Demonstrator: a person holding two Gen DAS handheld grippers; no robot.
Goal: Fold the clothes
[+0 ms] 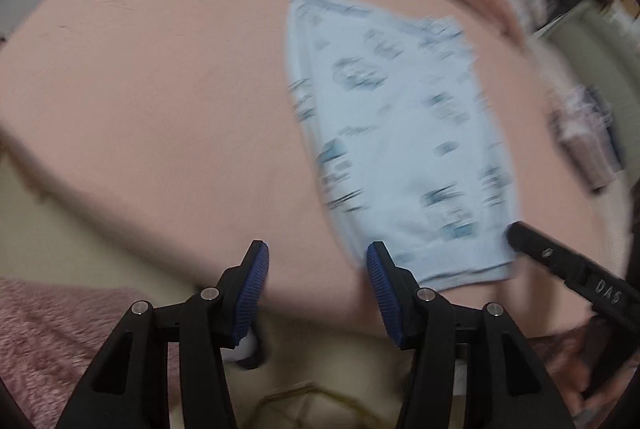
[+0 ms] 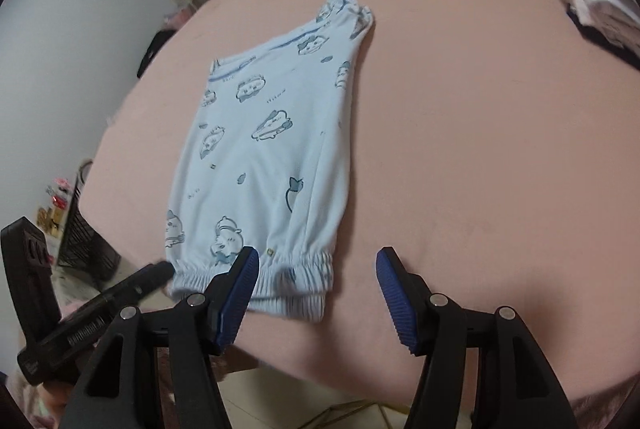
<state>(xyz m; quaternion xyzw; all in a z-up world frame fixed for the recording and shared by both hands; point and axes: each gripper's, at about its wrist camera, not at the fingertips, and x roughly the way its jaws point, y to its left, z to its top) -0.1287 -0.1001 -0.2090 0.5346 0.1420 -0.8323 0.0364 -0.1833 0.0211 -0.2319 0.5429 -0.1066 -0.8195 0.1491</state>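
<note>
Both claws are held apart and empty: the right claw (image 2: 316,265) over the elastic cuff of the pale blue printed cotton trousers (image 2: 264,149), the left claw (image 1: 318,261) beside it. The trousers' long axis runs away across the pink bed (image 2: 460,149); the right is judged nearer.

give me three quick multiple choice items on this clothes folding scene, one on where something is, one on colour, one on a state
1. Where does the light garment lie?
A. on the pink bed sheet
B. in a basket
C. on a chair

2. What colour is the garment's cloth?
A. red
B. pale blue with darker blue cartoon prints
C. black

3. How does the right gripper stand?
A. shut on a pillow
B. shut on a hanger
C. open, nothing between its pads

Answers:
1 A, the garment is spread flat on the sheet.
2 B, the cloth is pale blue with printed figures.
3 C, its blue pads stand apart over the garment's elastic hem and the sheet.
</note>
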